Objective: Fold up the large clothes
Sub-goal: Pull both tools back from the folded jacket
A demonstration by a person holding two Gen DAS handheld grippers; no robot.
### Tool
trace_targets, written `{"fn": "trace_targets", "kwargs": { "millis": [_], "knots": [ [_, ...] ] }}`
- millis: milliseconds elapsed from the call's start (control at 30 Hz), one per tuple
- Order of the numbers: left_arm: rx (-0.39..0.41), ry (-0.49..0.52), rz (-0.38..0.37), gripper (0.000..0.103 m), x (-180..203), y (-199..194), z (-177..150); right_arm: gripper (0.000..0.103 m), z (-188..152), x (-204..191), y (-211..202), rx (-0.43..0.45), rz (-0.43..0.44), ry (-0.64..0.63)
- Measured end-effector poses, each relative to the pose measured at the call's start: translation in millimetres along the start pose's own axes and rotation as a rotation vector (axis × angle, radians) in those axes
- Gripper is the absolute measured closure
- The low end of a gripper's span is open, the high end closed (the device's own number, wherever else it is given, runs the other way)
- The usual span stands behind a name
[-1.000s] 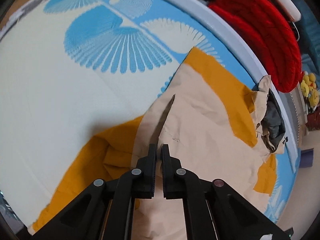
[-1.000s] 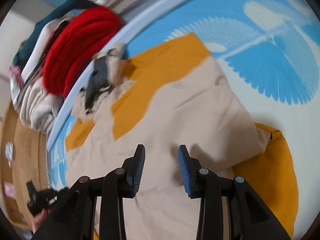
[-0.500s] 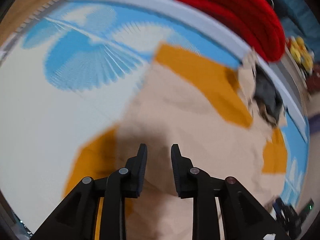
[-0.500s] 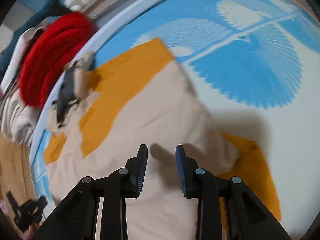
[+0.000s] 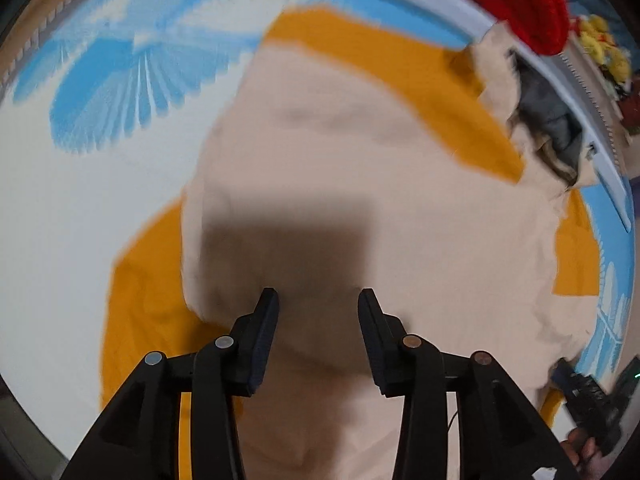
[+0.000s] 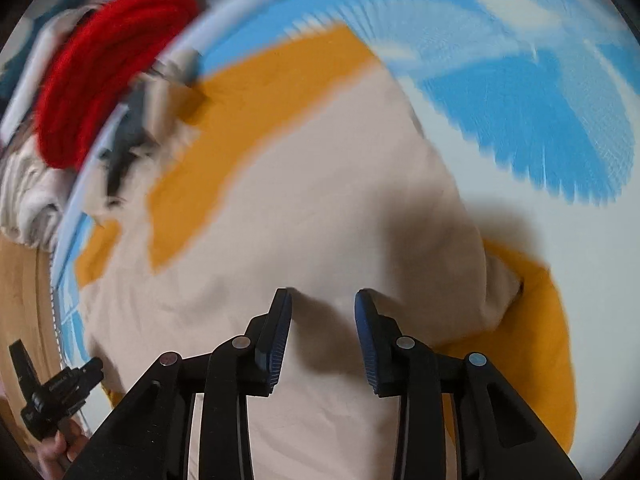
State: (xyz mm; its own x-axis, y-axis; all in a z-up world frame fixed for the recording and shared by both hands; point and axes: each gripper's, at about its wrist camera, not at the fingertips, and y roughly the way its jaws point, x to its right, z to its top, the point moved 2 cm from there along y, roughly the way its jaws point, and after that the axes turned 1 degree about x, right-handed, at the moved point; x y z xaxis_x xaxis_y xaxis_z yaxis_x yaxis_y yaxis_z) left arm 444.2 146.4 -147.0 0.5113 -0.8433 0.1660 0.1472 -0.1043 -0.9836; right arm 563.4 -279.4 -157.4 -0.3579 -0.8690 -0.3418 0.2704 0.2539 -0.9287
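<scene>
on the blue-and-white mat (image 5: 80, 184), the beige and orange garment (image 5: 360, 184) lies spread from the mat's curved far edge, where its dark collar (image 5: 560, 128) sits against the pale border, back toward me. my left gripper (image 5: 318, 300) points straight down over the beige panel, its jaws apart; they have just been opening and nothing is between them, only cloth and my own shadow underneath. my right gripper (image 6: 322, 300) hangs over the same panel, tilted steeply down, jaws also apart and empty. the garment's long axis runs away from both grippers toward the collar, with an orange sleeve (image 6: 532, 328) bunched at the side toward the mat's middle, lying just right of my right gripper. i judge that the next grab turns on that sleeve side, and my right hand looks nearer to it. a red knitted pile (image 6: 104, 76) sits beyond the mat's edge.
</scene>
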Motion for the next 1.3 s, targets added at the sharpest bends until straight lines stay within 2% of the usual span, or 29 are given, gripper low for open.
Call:
{"fn": "trace_targets", "kwargs": {
  "millis": [67, 133, 233, 333, 433, 567, 600, 667, 733, 933, 967, 1033, 1067, 1200, 1300],
  "knots": [
    [-0.012, 0.001, 0.020, 0.066, -0.3, 1.2, -3.5, 0.069, -1.0, 6.3, 3.4, -0.019, -0.002, 0.038],
    [0.046, 0.008, 0.037, 0.066, 3.7, -14.2, -1.4, 0.069, 2.5, -3.1, -7.0, 0.008, -0.023, -0.004],
    [0.191, 0.047, 0.006, 0.066, 18.3, -55.8, 0.1, 0.069, 9.5, -23.9, -36.3, 0.120, -0.017, -0.094],
    [0.286, 0.107, -0.026, 0.065, 40.3, -82.4, -4.2, 0.069, 10.5, -44.9, -69.1, 0.229, -0.009, -0.189],
    [0.346, 0.164, -0.048, 0.065, 59.8, -95.1, -12.2, 0.069, 5.5, -61.8, -99.8, 0.323, -0.011, -0.288],
    [0.414, 0.214, -0.050, 0.064, 77.6, -111.7, -21.1, 0.068, -5.1, -75.6, -131.0, 0.396, -0.010, -0.367],
    [0.440, 0.232, -0.049, 0.063, 82.3, -117.5, -23.5, 0.068, -8.2, -76.4, -136.6, 0.407, -0.009, -0.379],
    [0.485, 0.258, -0.044, 0.053, 86.1, -124.7, -24.0, 0.068, -13.6, -75.5, -149.2, 0.422, -0.009, -0.402],
    [0.531, 0.286, -0.038, 0.050, 93.2, -131.1, -26.6, 0.068, -15.8, -73.9, -156.8, 0.435, -0.014, -0.419],
    [0.627, 0.358, 0.013, 0.049, 104.0, -137.5, -32.0, 0.063, -16.9, -61.8, -173.6, 0.469, -0.051, -0.445],
    [0.635, 0.369, 0.016, 0.048, 105.4, -138.2, -32.2, 0.061, -16.1, -59.7, -173.6, 0.465, -0.055, -0.446],
    [0.648, 0.386, 0.002, 0.048, 107.7, -140.9, -32.5, 0.044, -13.0, -55.3, -172.2, 0.447, -0.062, -0.442],
    [0.653, 0.390, 0.002, 0.048, 108.3, -141.8, -32.1, 0.041, -11.7, -53.5, -171.5, 0.444, -0.060, -0.439],
    [0.665, 0.380, 0.009, 0.048, 108.2, -147.5, -28.4, 0.040, -2.8, -48.3, -173.5, 0.432, -0.047, -0.407],
    [0.634, 0.363, -0.001, 0.048, 109.1, -147.2, -15.8, 0.038, 4.2, -48.7, -177.7, 0.441, -0.052, -0.392]
  ]
}}
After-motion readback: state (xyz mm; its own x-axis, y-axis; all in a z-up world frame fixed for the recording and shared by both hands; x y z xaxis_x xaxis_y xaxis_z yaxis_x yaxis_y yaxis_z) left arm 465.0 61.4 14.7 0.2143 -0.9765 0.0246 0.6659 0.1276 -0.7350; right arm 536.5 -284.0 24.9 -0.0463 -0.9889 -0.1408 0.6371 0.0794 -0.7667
